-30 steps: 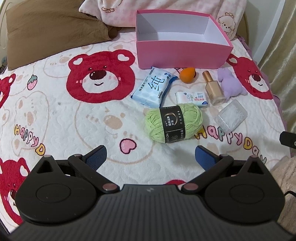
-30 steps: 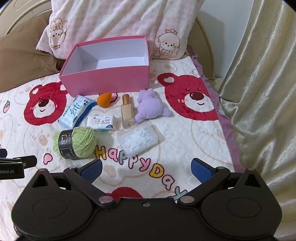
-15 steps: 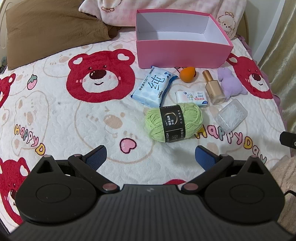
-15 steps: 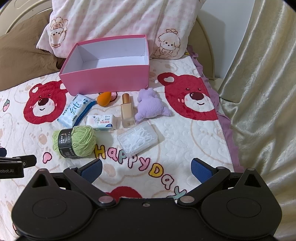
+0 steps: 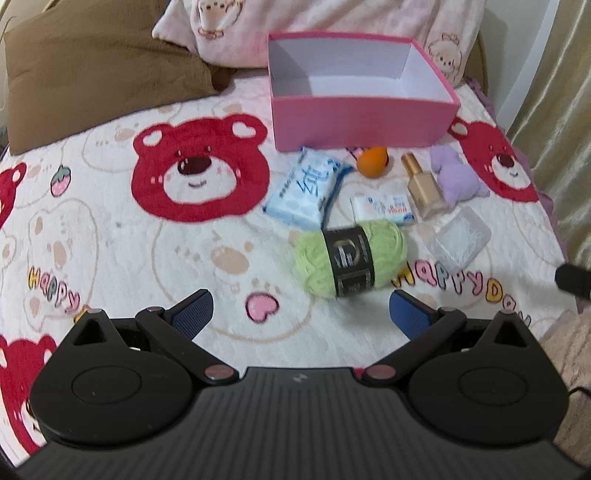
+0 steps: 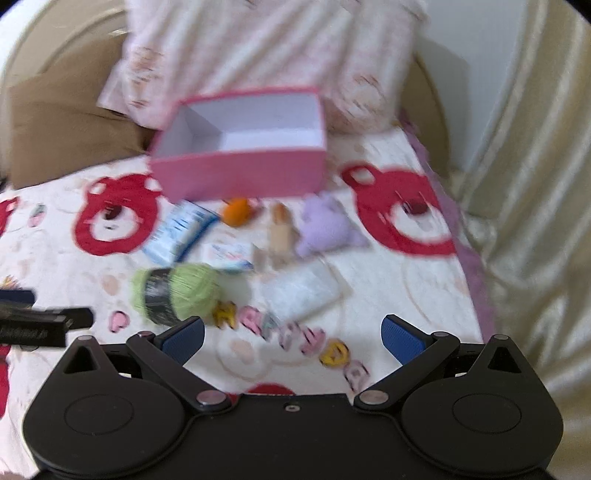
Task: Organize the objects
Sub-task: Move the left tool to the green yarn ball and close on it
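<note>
An empty pink box (image 5: 364, 122) stands at the back of the bed, also in the blurred right wrist view (image 6: 240, 173). In front of it lie a blue tissue pack (image 5: 306, 186), an orange sponge (image 5: 372, 167), a gold bottle (image 5: 423, 186), a purple plush (image 5: 456, 179), a small white packet (image 5: 384, 208), a green yarn ball (image 5: 351, 256) and a clear plastic case (image 5: 461, 238). My left gripper (image 5: 301, 314) is open and empty, just short of the yarn. My right gripper (image 6: 291, 334) is open and empty, just short of the clear case (image 6: 303, 291).
A brown pillow (image 5: 96, 70) and a pink patterned pillow (image 5: 236, 26) lie behind the box. A beige curtain (image 6: 524, 184) hangs along the bed's right edge. The bear-print bedspread (image 5: 110, 240) stretches left of the objects.
Both grippers have moved forward towards the objects. The right wrist view has swung and is now blurred by motion. Both stay open.
</note>
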A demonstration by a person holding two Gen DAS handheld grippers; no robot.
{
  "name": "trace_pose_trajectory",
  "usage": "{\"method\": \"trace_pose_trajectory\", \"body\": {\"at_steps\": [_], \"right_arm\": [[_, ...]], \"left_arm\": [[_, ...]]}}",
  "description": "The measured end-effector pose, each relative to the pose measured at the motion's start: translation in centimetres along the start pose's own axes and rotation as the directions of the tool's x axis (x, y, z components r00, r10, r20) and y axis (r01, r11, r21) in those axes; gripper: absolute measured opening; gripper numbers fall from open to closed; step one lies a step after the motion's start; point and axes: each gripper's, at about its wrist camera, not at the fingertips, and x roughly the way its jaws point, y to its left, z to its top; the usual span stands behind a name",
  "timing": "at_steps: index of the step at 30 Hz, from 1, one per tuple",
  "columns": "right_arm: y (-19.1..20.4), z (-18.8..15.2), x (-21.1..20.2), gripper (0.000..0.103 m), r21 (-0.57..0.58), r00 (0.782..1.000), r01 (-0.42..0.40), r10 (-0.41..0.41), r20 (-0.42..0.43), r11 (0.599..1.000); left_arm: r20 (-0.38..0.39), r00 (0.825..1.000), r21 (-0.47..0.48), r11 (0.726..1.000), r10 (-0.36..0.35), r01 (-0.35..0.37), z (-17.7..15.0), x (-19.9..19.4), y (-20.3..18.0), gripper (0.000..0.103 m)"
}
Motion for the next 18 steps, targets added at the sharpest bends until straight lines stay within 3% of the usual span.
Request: {"method": "trace_pose_trajectory", "body": {"at_steps": [3,8,13,18], "right_arm": [[1.5,-0.1,0.4,0.103,-0.110,0.996,-0.056,0.063,0.062,0.992],[4.3,-0.4,3.1,0.103,-0.214,0.975,-0.119,0.154,0.158,0.970],[7.0,-0.6,8.4,0.103,-0.340,0.962,-0.248,0.272,0.024,0.907],[7.5,-0.7,12.0,0.103,-0.321,0.939,-0.341,0.335,-0.076,0.883]], "left_arm": [[0.024,1.000,0.003,1.000,0.013,-0.013,0.9,0.7,1.0,0.103],[-0.005,0.999,-0.001,0.999,-0.036,0.036,1.6,3.9,1.9,0.101],[0.008,0.995,-0.072,0.993,-0.096,0.096,1.6,7.4,2.8,0.098],[-0.001,0.986,-0.072,0.984,-0.164,0.164,1.6,10.2,3.0,0.094]]}}
